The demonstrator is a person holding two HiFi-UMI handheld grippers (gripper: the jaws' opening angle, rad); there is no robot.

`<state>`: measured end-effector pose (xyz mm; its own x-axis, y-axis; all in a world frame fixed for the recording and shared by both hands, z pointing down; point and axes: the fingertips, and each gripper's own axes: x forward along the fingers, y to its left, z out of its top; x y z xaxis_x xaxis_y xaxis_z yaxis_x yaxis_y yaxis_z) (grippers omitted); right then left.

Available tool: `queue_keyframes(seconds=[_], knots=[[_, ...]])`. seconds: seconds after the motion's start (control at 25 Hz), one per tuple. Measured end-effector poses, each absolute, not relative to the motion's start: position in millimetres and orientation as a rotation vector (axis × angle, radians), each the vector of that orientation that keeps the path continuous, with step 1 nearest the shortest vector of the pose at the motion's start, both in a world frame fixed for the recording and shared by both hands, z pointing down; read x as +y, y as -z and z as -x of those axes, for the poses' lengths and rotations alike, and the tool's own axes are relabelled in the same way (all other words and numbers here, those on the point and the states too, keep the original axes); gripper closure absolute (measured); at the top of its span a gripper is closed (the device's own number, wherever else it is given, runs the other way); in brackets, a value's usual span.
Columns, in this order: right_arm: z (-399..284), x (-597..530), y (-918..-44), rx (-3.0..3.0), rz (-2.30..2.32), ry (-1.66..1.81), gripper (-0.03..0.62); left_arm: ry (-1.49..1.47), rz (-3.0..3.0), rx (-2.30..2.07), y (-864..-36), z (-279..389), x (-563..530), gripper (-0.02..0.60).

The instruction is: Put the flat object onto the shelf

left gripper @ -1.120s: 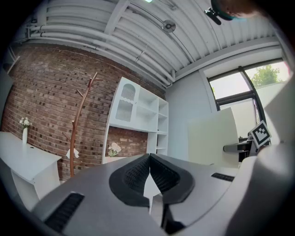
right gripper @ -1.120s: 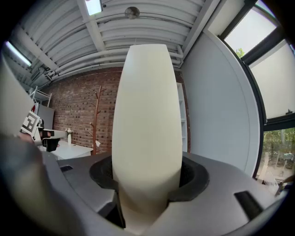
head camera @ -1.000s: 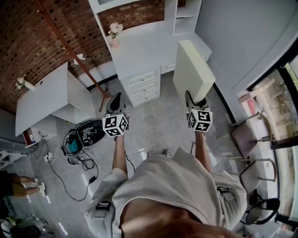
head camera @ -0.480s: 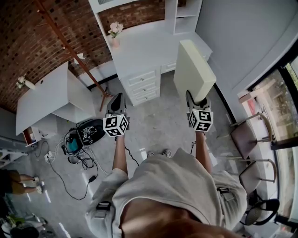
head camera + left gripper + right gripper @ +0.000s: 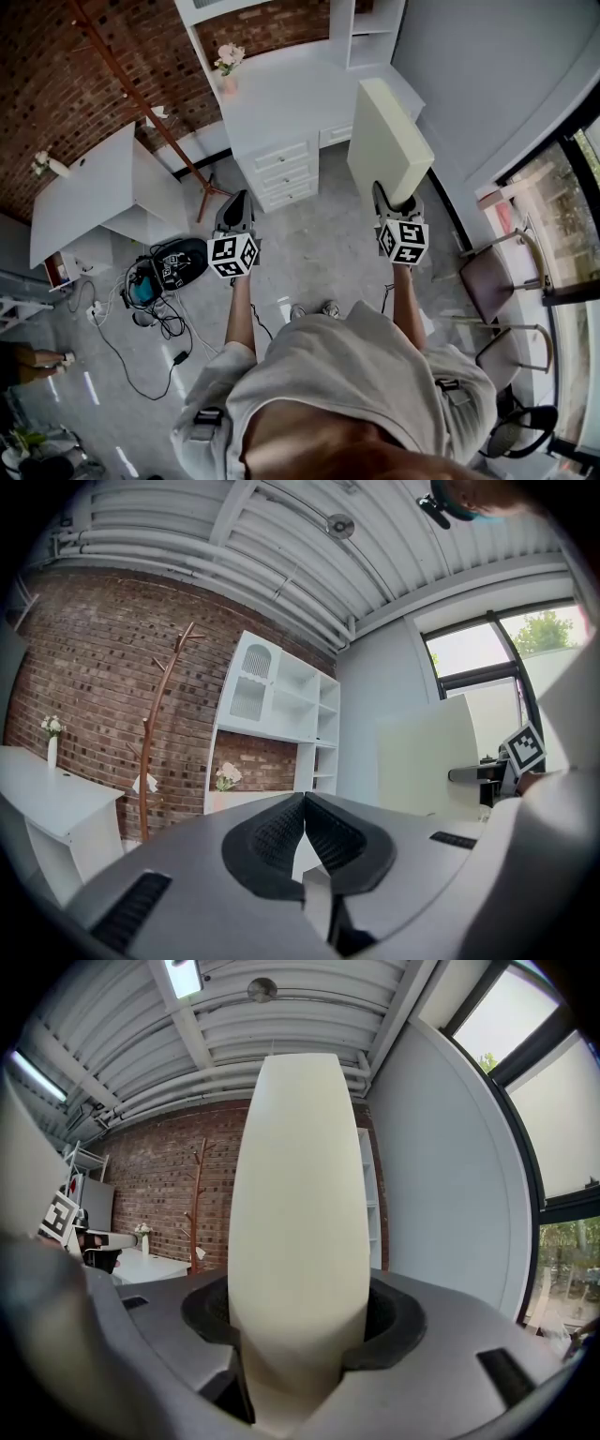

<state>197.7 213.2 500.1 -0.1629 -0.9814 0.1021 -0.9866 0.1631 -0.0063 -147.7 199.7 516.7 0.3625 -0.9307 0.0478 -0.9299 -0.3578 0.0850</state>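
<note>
The flat object is a thick cream board (image 5: 387, 139), standing on edge and reaching forward over the white desk (image 5: 281, 94). My right gripper (image 5: 392, 202) is shut on the board's near end. In the right gripper view the board (image 5: 300, 1194) fills the gap between the two dark pads (image 5: 208, 1314). My left gripper (image 5: 236, 195) hangs over the floor left of the board, shut with nothing in it; its tips meet in the left gripper view (image 5: 305, 799). The white shelf unit (image 5: 281, 700) stands ahead against the brick wall, and the board (image 5: 439, 752) shows at the right of that view.
White drawers (image 5: 284, 171) sit under the desk. A wooden coat stand (image 5: 150, 108) leans at the left, beside a second white table (image 5: 89, 192). Cables and a dark bag (image 5: 169, 272) lie on the floor. Chairs (image 5: 497, 281) stand at the right by the window.
The desk and floor things have slid slightly left and up in the head view. Both grippers keep their places in the picture, and the board stays gripped.
</note>
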Motion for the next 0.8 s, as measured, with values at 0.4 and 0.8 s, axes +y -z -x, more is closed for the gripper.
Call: queue_keyframes(seconds=[0.4,0.8], knots=[[-221.9,211.3,-500.3,-2.367,-1.942,-0.1,0.316,-0.001,-2.502,-1.748,-513.1,120.4,203.6,0.565],[-237.9,206.6,-509.5,-2.388,-1.909,-0.115,0.316,-0.034,-2.482,-1.758,-526.0,100.5,208.5,0.566]])
